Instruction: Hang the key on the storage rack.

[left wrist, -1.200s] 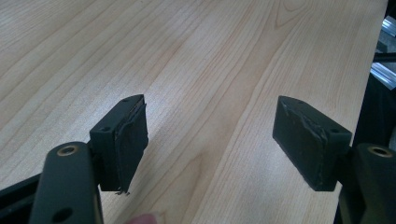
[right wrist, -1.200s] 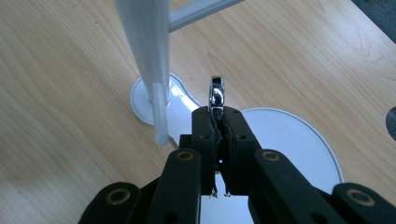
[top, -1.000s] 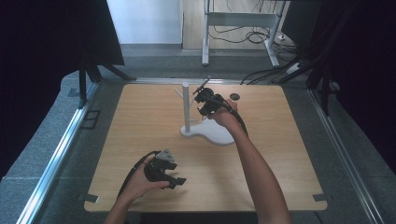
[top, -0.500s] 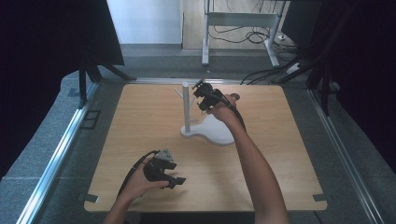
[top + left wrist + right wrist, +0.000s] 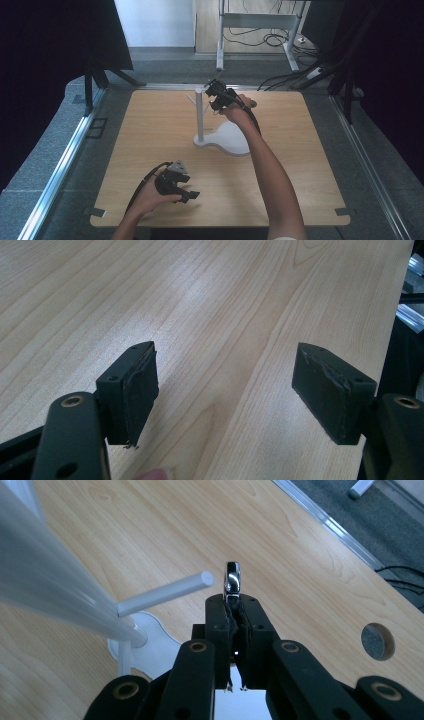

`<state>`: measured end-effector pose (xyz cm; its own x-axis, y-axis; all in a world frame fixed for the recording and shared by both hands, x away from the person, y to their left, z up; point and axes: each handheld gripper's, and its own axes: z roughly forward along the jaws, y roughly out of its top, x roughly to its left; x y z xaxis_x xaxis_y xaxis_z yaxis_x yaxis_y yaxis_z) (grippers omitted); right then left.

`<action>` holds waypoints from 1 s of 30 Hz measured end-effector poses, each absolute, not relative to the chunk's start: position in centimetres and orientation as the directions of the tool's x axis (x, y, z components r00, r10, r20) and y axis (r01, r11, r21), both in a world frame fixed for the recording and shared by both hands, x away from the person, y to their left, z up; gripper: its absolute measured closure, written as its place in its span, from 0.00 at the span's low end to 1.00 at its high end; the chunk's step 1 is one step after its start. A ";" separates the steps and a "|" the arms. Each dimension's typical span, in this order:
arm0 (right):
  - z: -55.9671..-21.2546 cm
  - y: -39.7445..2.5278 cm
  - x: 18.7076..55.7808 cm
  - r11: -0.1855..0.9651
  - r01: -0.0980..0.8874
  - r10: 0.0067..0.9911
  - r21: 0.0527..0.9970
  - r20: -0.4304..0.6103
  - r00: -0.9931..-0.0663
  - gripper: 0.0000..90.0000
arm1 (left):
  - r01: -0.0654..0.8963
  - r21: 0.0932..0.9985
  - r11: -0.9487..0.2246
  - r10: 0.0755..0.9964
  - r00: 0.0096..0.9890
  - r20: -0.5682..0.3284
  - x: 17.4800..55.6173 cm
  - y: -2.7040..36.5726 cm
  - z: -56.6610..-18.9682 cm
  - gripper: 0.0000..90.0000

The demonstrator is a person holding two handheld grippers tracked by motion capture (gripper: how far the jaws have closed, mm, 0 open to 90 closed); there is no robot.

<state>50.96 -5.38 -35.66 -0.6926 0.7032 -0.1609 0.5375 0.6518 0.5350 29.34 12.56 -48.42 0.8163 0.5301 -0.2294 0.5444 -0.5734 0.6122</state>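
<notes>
High view: a wooden table [image 5: 150, 130] carries a white stand [image 5: 201, 116] with an upright post on a flat white base, set near the table's middle. The right gripper [image 5: 216, 93] is held up at the top of the post, beside its short side pegs; jaw state cannot be judged from here. The left gripper [image 5: 192, 194] rests low near the table's near edge, well apart from the stand, jaws spread. Left gripper view: the left gripper [image 5: 225, 390] has both jaws wide apart with nothing between them, bare wood below. Right gripper view: the right gripper [image 5: 233, 611] has its jaws pressed together on a small shiny metal piece [image 5: 232, 578], which sticks up past the jaw tips just beside the end of a white peg [image 5: 165, 593]; contact cannot be confirmed. A round hole [image 5: 377, 641] sits in the tabletop beyond.
</notes>
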 end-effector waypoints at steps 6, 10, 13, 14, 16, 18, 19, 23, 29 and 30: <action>-35.5 -5.0 50.6 0.659 0.527 0.700 0.537 -0.182 -0.691 0.95 | 0.543 0.609 -0.578 0.529 0.818 -0.228 29.3 12.4 -48.5 0.30; -35.6 -4.9 50.1 0.664 0.516 0.694 0.541 -0.188 -0.695 0.94 | 0.540 0.604 -0.586 0.525 0.821 -0.224 29.3 12.2 -48.6 0.30; -35.6 -4.9 49.7 0.665 0.508 0.691 0.547 -0.192 -0.697 0.94 | 0.536 0.598 -0.596 0.520 0.825 -0.221 29.3 12.0 -48.7 0.30; -35.6 -4.9 49.6 0.661 0.508 0.692 0.553 -0.188 -0.696 0.94 | 0.535 0.600 -0.595 0.519 0.825 -0.222 29.3 12.0 -48.7 0.30; -35.6 -4.9 49.3 0.661 0.503 0.689 0.557 -0.186 -0.700 0.94 | 0.535 0.597 -0.597 0.519 0.826 -0.221 29.2 11.8 -48.8 0.30; -35.7 -4.8 48.9 0.665 0.496 0.681 0.558 -0.180 -0.710 0.94 | 0.535 0.595 -0.599 0.518 0.826 -0.222 29.2 11.8 -48.8 0.30; -35.8 -4.7 48.8 0.668 0.493 0.677 0.558 -0.182 -0.713 0.94 | 0.535 0.595 -0.600 0.517 0.827 -0.222 29.2 11.7 -48.9 0.30; -36.5 -4.6 48.2 0.679 0.486 0.656 0.550 -0.158 -0.738 0.75 | 0.530 0.592 -0.607 0.513 0.831 -0.218 29.1 11.5 -49.0 0.30; -36.8 -5.5 46.9 0.672 0.479 0.657 0.564 -0.158 -0.737 0.65 | 0.531 0.588 -0.610 0.514 0.830 -0.216 29.2 11.5 -49.1 0.30; -36.7 -5.9 46.5 0.667 0.477 0.660 0.572 -0.157 -0.735 0.64 | 0.532 0.587 -0.610 0.514 0.830 -0.217 29.2 11.4 -49.1 0.30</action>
